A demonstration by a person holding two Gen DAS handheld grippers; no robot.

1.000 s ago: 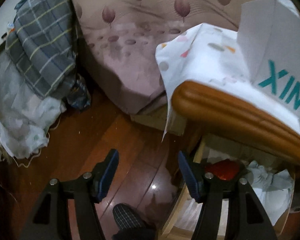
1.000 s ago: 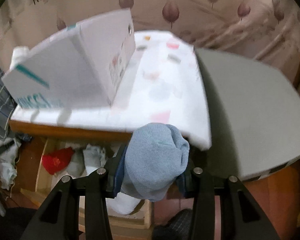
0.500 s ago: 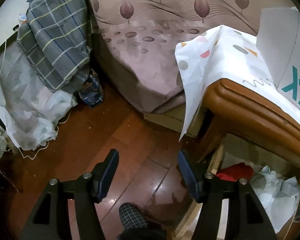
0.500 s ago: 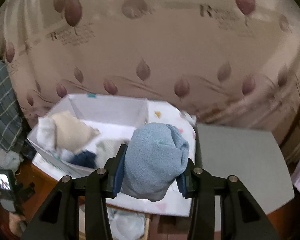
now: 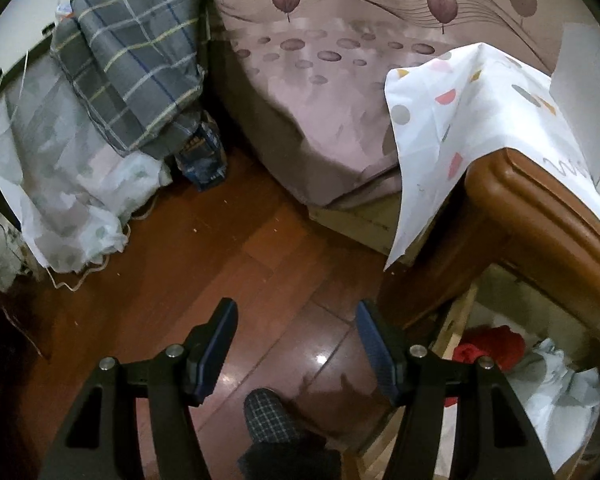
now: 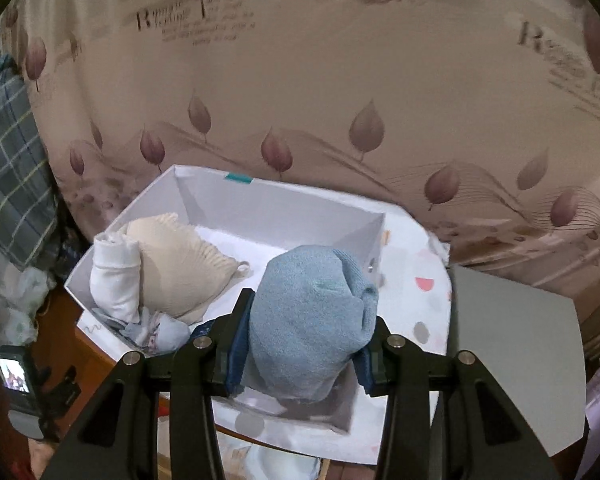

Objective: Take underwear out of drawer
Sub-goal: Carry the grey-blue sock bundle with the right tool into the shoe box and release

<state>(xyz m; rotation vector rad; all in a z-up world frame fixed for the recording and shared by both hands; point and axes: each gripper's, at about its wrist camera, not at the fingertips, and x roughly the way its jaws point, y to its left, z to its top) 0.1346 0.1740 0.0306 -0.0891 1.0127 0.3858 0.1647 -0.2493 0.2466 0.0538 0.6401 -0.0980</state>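
Light-blue knit underwear (image 6: 312,320), rolled into a bundle, sits clamped between the jaws of the right gripper (image 6: 304,350); both pads press into its sides. The bundle is held above the near end of a white cardboard box (image 6: 260,208), which stands on a white cloth (image 6: 420,304) with coloured spots. Inside the box, at its left end: a beige ribbed garment (image 6: 180,268), a white rolled piece (image 6: 114,280) touching it, and a pale patterned piece (image 6: 156,330) in front of them. A flat grey board (image 6: 512,360) lies right of the box. Behind it all, beige bedding (image 6: 340,80) with a leaf print.

The left gripper (image 5: 296,344) has its jaws apart, nothing between them, pointing down at the red-brown wooden floor (image 5: 204,264). To its right, the wooden nightstand (image 5: 540,216) edge, with the spotted cloth hanging over its corner. Below that edge the drawer (image 5: 456,320) is pulled out; a red garment (image 5: 496,342) and crumpled white fabric (image 5: 560,384) lie inside. A checked slipper toe (image 5: 268,416) shows between the gripper's arms. Across the floor, a grey plaid blanket (image 5: 136,52) lies over a pale bundle (image 5: 60,184), a blue package (image 5: 204,156) just beside them. In the right wrist view, a small lit screen on a stand (image 6: 16,372) shows at lower left.
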